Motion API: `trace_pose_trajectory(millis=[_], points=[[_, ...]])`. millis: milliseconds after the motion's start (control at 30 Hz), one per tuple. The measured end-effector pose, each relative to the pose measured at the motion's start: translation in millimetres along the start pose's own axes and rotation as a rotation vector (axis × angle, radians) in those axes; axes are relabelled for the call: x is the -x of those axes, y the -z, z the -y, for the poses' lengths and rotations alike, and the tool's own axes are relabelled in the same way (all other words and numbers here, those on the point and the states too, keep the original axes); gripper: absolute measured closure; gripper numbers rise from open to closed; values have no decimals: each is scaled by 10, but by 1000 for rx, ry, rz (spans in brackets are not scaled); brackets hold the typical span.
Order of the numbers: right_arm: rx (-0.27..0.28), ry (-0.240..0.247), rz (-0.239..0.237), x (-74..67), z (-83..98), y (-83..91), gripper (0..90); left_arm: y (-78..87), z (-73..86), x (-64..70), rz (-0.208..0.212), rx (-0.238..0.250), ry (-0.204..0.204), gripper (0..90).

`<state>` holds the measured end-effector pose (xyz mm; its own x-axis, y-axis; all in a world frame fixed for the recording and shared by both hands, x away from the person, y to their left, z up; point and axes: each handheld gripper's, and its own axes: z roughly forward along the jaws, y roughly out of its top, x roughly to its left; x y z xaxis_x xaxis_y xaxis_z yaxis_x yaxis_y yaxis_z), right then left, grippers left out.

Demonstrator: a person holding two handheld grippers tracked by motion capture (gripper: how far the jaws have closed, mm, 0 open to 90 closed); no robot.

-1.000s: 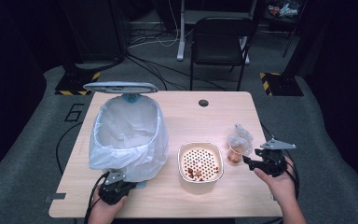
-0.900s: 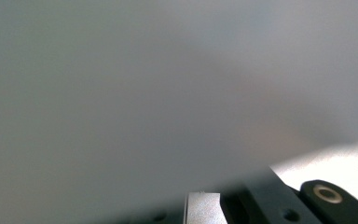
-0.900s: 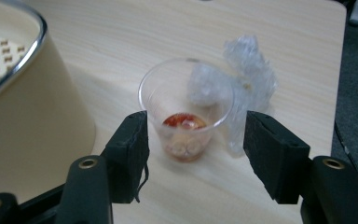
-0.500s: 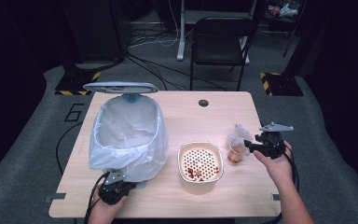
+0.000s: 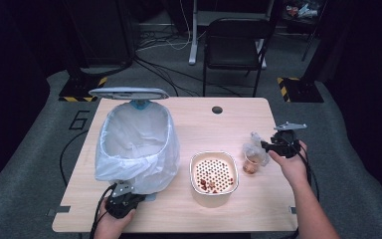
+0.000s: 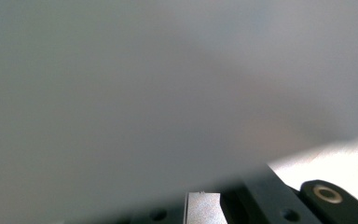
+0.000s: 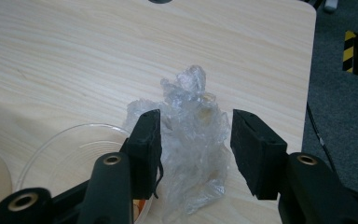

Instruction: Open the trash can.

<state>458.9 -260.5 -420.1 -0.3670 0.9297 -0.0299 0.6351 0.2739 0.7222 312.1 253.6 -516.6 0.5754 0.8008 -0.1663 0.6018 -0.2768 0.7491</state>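
A crumpled piece of clear plastic wrap lies on the wooden table beside a clear plastic cup. My right gripper is open, with one jaw on each side of the wrap and a gap between jaws and wrap. From the high view the wrap and the cup, which holds orange bits, sit just left of the right gripper. My left gripper rests against the foot of the lined bin. In the left gripper view a blurred grey-white surface hides the jaws.
A white perforated bowl with reddish scraps stands between the bin and the cup. The bin's lid stands raised at the back. A round hole is in the table's far side. A folding chair stands beyond the table.
My right gripper has moved forward and left across the table, up to the plastic wrap, which now lies between its jaws. The left gripper has stayed at the bin.
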Motion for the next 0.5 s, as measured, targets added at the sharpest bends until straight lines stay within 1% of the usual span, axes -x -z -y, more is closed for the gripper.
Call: trace_pose_trajectory(millis=[33,67,133,200,233,267,300,333,400,500], points=[[-10,-8,-7,-4,0,-19,552,3,-1,-1,0,-4,-2,900],[-13,0,-9,2,-2,-43,567,3,-1,-2,0,-3,-1,900],[-28,-6,-11,4,1,-81,590,3,-2,-2,0,-4,-1,900],[-36,0,-11,18,6,-125,612,3,-1,-1,-1,-4,-2,900],[-45,-8,-10,16,9,-142,630,-2,1,-1,3,2,0,900],[-44,1,-15,29,13,-167,657,3,-1,-2,1,-4,-2,900],[-49,-1,-11,33,18,-184,695,2,-1,-2,1,-3,-1,900],[-47,11,-13,48,23,-201,726,3,-1,-1,0,-3,0,900],[-52,-4,-14,57,34,-226,775,3,-1,-2,0,-3,-2,900],[-50,-7,-18,81,45,-255,823,3,-1,-2,1,-3,-1,900]])
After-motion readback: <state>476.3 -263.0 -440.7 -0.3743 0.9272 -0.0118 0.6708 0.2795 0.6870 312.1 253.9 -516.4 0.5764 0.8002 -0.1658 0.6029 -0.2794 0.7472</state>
